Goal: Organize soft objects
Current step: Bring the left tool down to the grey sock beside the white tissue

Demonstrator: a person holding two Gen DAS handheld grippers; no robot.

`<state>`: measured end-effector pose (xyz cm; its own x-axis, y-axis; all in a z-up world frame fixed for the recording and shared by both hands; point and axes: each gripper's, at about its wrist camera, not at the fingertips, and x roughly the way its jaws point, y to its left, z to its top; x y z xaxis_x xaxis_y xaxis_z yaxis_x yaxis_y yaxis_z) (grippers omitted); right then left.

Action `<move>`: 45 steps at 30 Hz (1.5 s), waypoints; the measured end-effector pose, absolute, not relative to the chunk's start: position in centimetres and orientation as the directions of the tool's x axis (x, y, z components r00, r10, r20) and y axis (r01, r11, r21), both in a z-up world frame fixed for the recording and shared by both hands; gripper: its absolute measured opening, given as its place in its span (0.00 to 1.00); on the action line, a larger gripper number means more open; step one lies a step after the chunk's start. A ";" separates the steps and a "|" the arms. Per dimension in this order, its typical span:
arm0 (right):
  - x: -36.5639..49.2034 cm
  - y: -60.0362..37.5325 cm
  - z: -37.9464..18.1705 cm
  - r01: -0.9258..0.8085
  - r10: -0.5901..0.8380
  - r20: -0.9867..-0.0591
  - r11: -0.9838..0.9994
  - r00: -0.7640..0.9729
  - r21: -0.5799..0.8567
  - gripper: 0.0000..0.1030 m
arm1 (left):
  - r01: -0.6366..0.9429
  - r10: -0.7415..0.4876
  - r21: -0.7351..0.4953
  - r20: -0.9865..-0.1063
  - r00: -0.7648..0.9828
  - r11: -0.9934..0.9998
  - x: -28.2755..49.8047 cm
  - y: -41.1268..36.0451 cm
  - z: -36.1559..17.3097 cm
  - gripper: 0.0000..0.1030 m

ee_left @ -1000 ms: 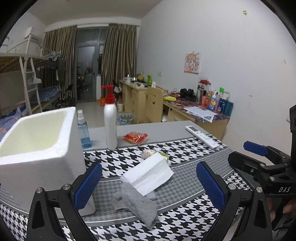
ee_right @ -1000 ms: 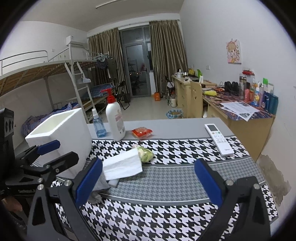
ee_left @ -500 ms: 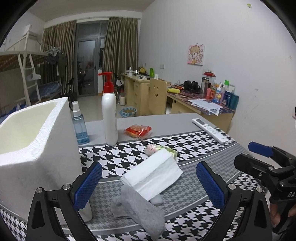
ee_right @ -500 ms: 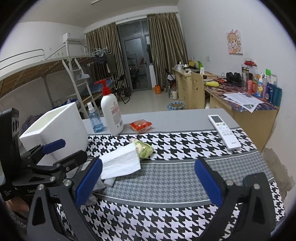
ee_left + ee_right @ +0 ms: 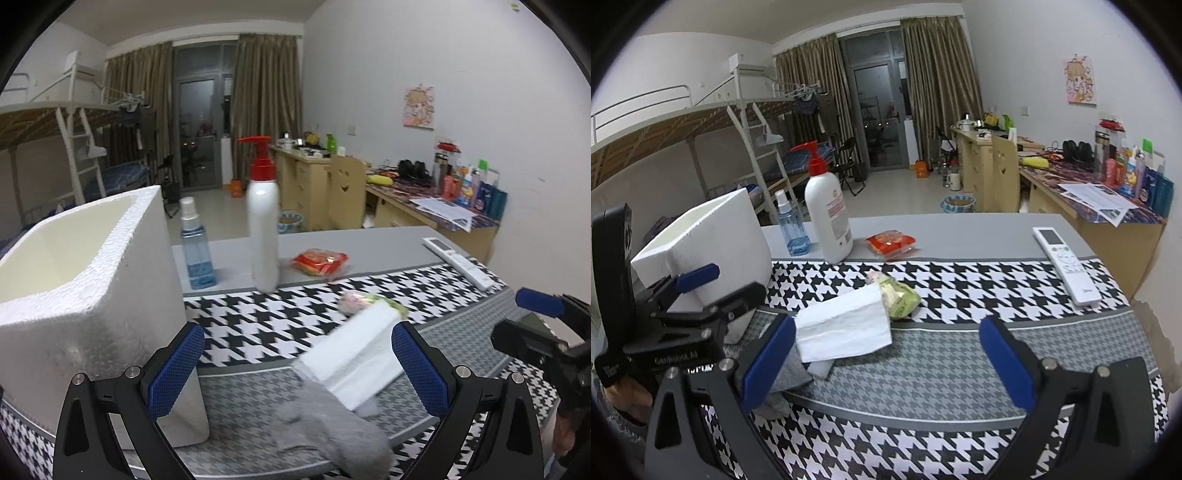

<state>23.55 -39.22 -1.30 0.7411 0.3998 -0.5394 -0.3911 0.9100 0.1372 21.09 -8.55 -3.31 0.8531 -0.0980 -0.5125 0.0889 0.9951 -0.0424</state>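
Observation:
A grey sock [image 5: 325, 432] lies on the houndstooth cloth near the front edge, partly under a white tissue pack [image 5: 354, 360]. Behind the pack sits a small green and pink soft packet [image 5: 899, 295]. A white foam box [image 5: 74, 280] stands open-topped at the left. My left gripper [image 5: 295, 373] is open, low over the sock and pack, with nothing between its blue pads. My right gripper [image 5: 886, 362] is open too, hovering right of the tissue pack [image 5: 846, 328]; the sock [image 5: 788, 373] peeks out behind its left finger. The left gripper [image 5: 701, 288] shows at the left of the right wrist view.
A white pump bottle [image 5: 262, 229], a blue spray bottle [image 5: 195, 251] and a red snack packet [image 5: 319, 260] stand on the grey tabletop behind. A white remote [image 5: 1065, 264] lies at the right. Desks, a chair and bunk beds fill the room beyond.
Both grippers have dropped lower and moved forward toward the table. The left one has come closer to the sock and tissue pack. Both stay open; nothing on the table has moved.

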 end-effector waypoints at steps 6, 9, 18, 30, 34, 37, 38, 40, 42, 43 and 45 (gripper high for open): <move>24.6 -38.6 -1.7 -0.392 0.400 -0.555 0.909 0.729 0.140 0.98 | 0.056 -0.064 -0.031 -0.523 0.850 0.998 21.6 -7.2 -3.7 0.99; 24.9 -38.3 -1.8 -0.397 0.403 -0.559 0.907 0.725 0.138 0.98 | 0.043 -0.052 -0.030 -0.523 0.851 0.999 21.8 -6.7 -3.7 0.99; 25.6 -37.6 -2.0 -0.408 0.403 -0.573 0.904 0.713 0.128 0.98 | 0.045 -0.058 -0.037 -0.546 0.836 0.998 22.4 -6.1 -4.2 0.99; 26.5 -36.6 -2.5 -0.433 0.411 -0.594 0.894 0.692 0.114 0.98 | 0.129 -0.117 -0.022 -0.584 0.803 0.991 21.5 -7.5 -5.3 0.99; 26.6 -36.2 -2.7 -0.442 0.411 -0.602 0.891 0.684 0.105 0.98 | 0.157 -0.137 -0.019 -0.601 0.788 0.987 21.1 -7.9 -5.9 0.99; 26.7 -36.1 -2.9 -0.439 0.402 -0.608 0.893 0.684 0.097 0.98 | 0.183 -0.148 -0.007 -0.617 0.772 0.983 21.1 -8.4 -6.5 0.97; 26.8 -36.1 -2.9 -0.438 0.402 -0.610 0.893 0.683 0.097 0.98 | 0.194 -0.156 -0.007 -0.625 0.765 0.981 21.1 -8.5 -6.7 0.94; 26.9 -36.2 -3.0 -0.436 0.401 -0.614 0.894 0.680 0.102 0.98 | 0.228 -0.180 -0.009 -0.642 0.745 0.974 21.2 -8.9 -7.1 0.91; 27.1 -36.3 -3.1 -0.432 0.400 -0.616 0.896 0.679 0.106 0.98 | 0.244 -0.190 -0.006 -0.649 0.737 0.970 21.2 -9.2 -7.3 0.88; 27.2 -36.3 -3.2 -0.430 0.400 -0.619 0.896 0.676 0.109 0.98 | 0.254 -0.195 -0.004 -0.653 0.732 0.967 21.1 -9.4 -7.5 0.88; 27.3 -36.3 -3.3 -0.428 0.401 -0.622 0.897 0.673 0.115 0.98 | 0.268 -0.203 -0.003 -0.661 0.722 0.963 21.2 -9.6 -7.7 0.82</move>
